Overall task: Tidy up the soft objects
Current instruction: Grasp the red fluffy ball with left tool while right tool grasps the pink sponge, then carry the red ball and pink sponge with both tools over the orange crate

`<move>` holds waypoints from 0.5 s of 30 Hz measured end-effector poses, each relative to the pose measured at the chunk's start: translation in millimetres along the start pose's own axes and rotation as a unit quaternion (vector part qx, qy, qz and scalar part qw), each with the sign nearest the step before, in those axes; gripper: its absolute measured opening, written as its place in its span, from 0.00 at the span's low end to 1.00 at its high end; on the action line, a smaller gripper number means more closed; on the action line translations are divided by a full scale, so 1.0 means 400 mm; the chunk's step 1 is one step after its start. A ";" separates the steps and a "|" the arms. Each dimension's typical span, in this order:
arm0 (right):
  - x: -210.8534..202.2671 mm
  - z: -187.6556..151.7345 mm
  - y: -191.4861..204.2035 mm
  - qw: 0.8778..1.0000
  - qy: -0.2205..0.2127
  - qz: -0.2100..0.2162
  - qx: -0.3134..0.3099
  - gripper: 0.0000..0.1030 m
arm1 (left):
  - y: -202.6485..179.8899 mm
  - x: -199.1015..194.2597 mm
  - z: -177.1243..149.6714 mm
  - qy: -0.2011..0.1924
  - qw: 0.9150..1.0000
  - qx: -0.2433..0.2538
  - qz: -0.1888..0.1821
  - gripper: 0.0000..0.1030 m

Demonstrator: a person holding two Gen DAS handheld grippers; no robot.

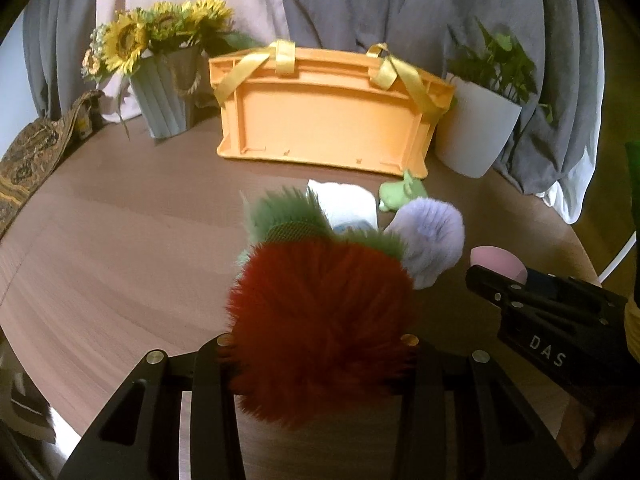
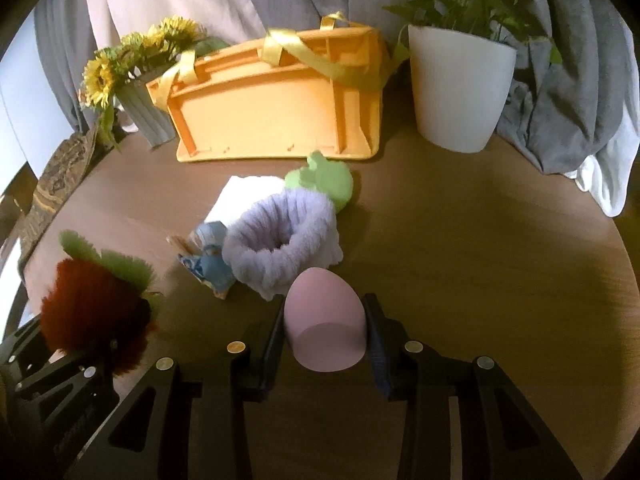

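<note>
gripping a red furry pom-pom with green tufts (image 1: 320, 320) between the clenched fingers of the left gripper (image 1: 316, 346), above the round wooden table (image 1: 120, 240). pinching a pink egg-shaped sponge (image 2: 326, 320) in the clamped right gripper (image 2: 325, 330). lying just ahead: lavender scrunchie (image 2: 280, 244), green plush (image 2: 324, 178), white cloth (image 2: 244, 196), blue patterned pouch (image 2: 208, 260). standing behind: orange basket (image 1: 324, 120), white planter (image 2: 460, 84).

The red furry toy (image 1: 320, 320) hides the left fingers' pads (and part of the white cloth (image 1: 346, 200)).
</note>
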State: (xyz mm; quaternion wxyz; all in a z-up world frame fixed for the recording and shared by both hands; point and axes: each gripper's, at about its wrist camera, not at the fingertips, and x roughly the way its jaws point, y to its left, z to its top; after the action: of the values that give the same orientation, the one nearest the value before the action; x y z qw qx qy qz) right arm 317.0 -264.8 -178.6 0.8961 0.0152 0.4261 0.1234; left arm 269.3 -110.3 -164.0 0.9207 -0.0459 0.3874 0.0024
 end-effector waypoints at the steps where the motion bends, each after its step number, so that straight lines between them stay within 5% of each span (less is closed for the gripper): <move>1: -0.010 0.005 0.000 1.000 -0.004 -0.001 0.001 0.38 | 0.000 -0.005 0.004 -0.002 1.000 0.001 -0.001 0.38; 15: -0.107 0.075 0.044 0.999 -0.047 0.005 0.008 0.38 | 0.036 -0.090 0.100 -0.041 0.999 0.015 -0.019 0.38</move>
State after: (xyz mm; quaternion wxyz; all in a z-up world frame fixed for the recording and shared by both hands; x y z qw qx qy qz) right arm 310.3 -255.4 -124.6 0.9141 0.0306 0.3849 0.1239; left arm 271.9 -91.4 -111.7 0.9364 -0.0391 0.3483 -0.0193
